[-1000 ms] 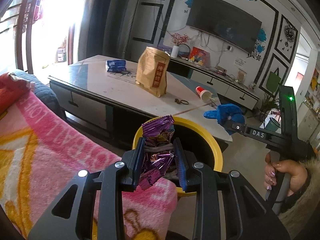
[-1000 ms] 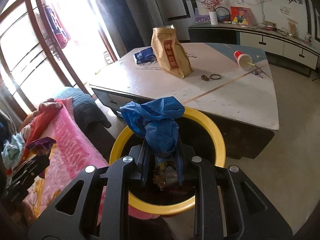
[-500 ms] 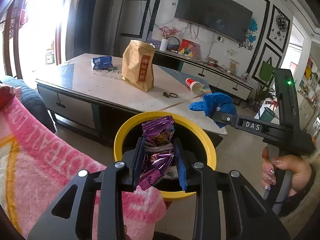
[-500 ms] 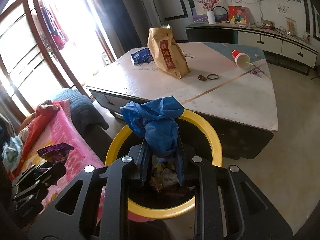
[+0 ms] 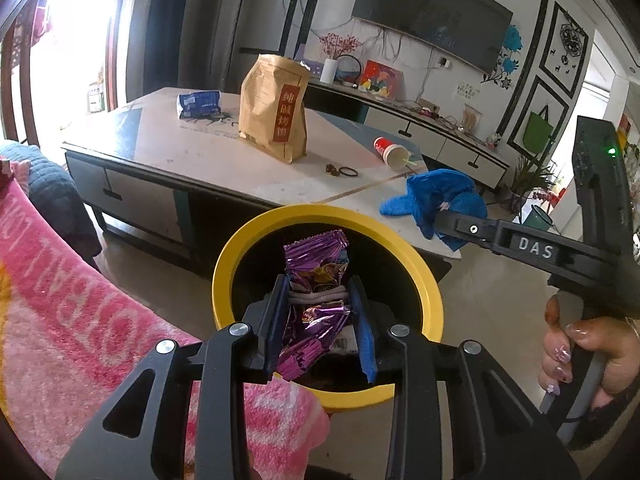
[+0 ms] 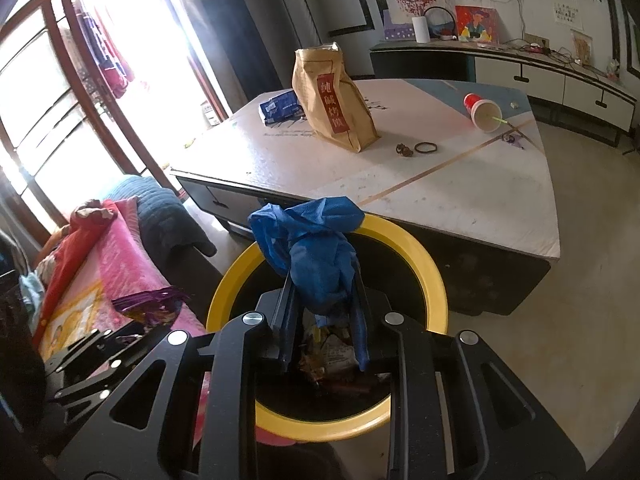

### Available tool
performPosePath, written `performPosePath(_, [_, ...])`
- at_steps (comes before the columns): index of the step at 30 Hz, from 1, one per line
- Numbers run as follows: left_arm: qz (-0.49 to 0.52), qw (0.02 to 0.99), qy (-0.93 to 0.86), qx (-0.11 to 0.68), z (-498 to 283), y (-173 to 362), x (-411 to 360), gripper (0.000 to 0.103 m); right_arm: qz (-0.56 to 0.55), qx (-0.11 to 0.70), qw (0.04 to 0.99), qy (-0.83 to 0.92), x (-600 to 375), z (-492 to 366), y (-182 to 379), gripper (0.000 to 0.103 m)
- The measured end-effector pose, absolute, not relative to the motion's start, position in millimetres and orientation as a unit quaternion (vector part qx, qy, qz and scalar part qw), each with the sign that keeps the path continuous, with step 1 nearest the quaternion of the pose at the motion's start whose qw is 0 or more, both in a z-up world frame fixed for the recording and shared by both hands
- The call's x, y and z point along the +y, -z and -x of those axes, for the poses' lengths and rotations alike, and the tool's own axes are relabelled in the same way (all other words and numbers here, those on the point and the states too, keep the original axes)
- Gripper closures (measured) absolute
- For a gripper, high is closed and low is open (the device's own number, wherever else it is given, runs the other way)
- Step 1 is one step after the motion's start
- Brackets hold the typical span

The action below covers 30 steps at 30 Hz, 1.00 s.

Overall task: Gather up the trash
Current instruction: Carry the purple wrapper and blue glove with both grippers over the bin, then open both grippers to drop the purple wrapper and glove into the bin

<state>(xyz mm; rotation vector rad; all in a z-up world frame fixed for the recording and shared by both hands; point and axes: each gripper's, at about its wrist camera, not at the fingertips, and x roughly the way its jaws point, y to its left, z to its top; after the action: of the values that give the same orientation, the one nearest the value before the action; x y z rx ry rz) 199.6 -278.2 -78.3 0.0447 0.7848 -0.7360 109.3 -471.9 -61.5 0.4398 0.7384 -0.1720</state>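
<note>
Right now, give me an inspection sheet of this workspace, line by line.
Surface: low table, pale top, scuffed.
Job's things: purple wrapper and blue crumpled bag, both held over the yellow-rimmed bin, which already holds trash.
Clutter: brown paper bag upright, tipped red cup, blue packet, hair tie on the table.
Grippers: left gripper shut on the wrapper; right gripper shut on the blue bag.
Cables: loose wires on the TV cabinet.
Surroundings: pink blanket, wall TV, bright window.

Bin mouth (image 5: 432, 292) open below — table edge (image 5: 360, 196) just behind.
</note>
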Motion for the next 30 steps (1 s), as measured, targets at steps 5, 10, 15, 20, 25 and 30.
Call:
performPosePath(5, [-0.022, 0.854, 0.354, 0.380, -205, 84, -285, 0.070, -0.215, 0.355, 0.906, 0.085, -474, -111, 63, 0.076])
performPosePath(10, [-0.023, 0.852, 0.352, 0.388, -210, 87, -292, 0.052, -0.216, 0.353, 0.906, 0.089, -475, -109, 64, 0.066])
performPosePath(15, [-0.028, 0.852, 0.351, 0.388, -210, 86, -294, 0.023, -0.218, 0.352, 0.905, 0.096, -479, -107, 64, 0.058])
performPosePath(20, [-0.025, 0.854, 0.350, 0.384, -206, 81, -289, 0.008, -0.221, 0.345, 0.906, 0.103, -484, -98, 62, 0.047])
performPosePath(25, [-0.024, 0.862, 0.337, 0.377, -203, 73, -277, 0.007, -0.225, 0.334, 0.908, 0.112, -487, -86, 54, 0.034])
performPosePath(30, [-0.027, 0.877, 0.312, 0.365, -198, 59, -259, 0.007, -0.215, 0.325, 0.914, 0.116, -482, -73, 47, 0.022])
